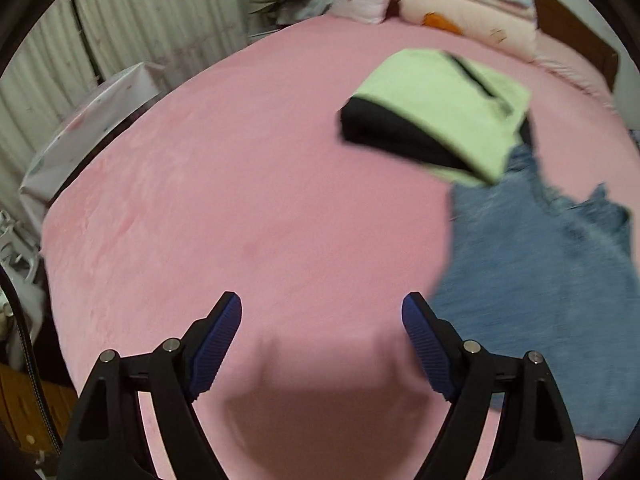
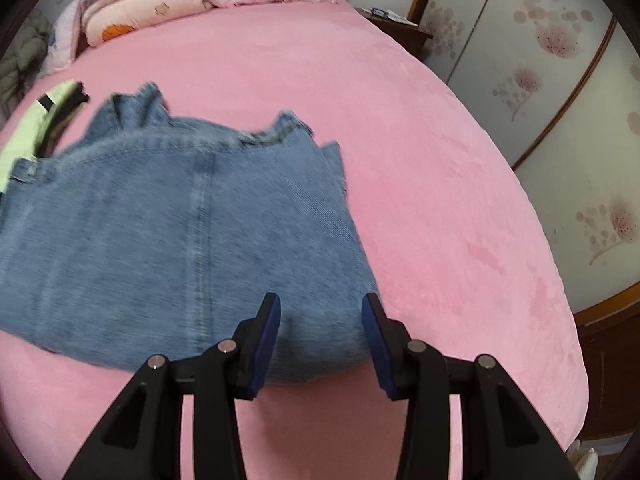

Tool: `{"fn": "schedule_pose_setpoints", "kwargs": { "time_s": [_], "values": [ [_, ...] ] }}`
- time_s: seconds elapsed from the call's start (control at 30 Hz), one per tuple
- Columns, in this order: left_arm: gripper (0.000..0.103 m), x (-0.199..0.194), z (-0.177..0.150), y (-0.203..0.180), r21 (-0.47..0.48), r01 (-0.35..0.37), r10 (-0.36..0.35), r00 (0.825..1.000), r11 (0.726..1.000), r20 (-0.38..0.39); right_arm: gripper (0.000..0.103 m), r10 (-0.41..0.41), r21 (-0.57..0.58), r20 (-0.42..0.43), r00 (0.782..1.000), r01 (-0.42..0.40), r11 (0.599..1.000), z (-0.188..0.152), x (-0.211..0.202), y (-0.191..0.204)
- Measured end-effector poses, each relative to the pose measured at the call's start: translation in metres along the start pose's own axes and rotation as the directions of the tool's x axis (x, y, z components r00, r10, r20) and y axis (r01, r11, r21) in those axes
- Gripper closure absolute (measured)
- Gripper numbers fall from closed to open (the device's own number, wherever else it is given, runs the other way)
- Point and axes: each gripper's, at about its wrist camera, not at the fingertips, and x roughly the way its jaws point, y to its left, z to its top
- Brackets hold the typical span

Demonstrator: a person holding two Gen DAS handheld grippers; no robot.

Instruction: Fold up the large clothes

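The left black two-finger tool (image 1: pixel 322 314) has matte plastic arms with triangular cut-outs, round silver screws at the joints, and ribbed dark-blue pads (image 1: pixel 218 344). The right black two-finger tool (image 2: pixel 320 314) looks identical, its blue pads (image 2: pixel 266 344) seen edge-on.

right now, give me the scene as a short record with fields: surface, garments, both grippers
surface: pink bed sheet
garment 1: blue denim jeans, folded, lying on the sheet
garment 2: green and black garment, folded, beyond the jeans, its near edge overlapping them
left gripper: open, empty, over bare sheet, jeans to its right
right gripper: open, empty, over the near edge of the jeans
background: stacked bedding at the head of the bed
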Motion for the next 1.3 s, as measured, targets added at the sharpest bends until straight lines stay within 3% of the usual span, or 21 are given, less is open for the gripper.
{"fn": "schedule_pose_setpoints", "kwargs": {
  "time_s": [0.3,0.53,0.7,0.93,1.17,1.3],
  "values": [
    [0.015,-0.064,0.027,-0.056,0.039,0.169,-0.168,0.985,0.985,-0.023,0.061,0.175,0.019,0.098,0.98,-0.177,0.984,0.038,-0.066,0.031],
    [0.015,-0.082,0.025,-0.081,0.054,0.273,-0.27,0.961,0.961,-0.054,0.061,0.252,0.035,0.163,0.954,-0.261,0.965,0.05,-0.096,0.056],
    [0.015,-0.058,-0.007,-0.08,-0.056,0.383,-0.387,0.912,0.922,-0.137,0.061,0.3,0.038,0.153,0.942,-0.309,0.95,0.041,-0.085,0.082],
    [0.015,-0.001,-0.066,-0.073,-0.209,0.454,-0.494,0.842,0.866,-0.218,0.061,0.317,0.006,0.102,0.943,-0.319,0.948,0.011,-0.046,0.122],
    [0.015,0.053,-0.088,-0.066,-0.307,0.546,-0.604,0.786,0.779,-0.133,0.061,0.342,-0.005,0.056,0.938,-0.343,0.939,-0.012,-0.008,0.147],
    [0.015,0.066,-0.074,-0.076,-0.249,0.61,-0.639,0.768,0.752,-0.046,0.061,0.357,-0.02,0.055,0.933,-0.356,0.934,-0.015,0.003,0.156]
  ]
}}
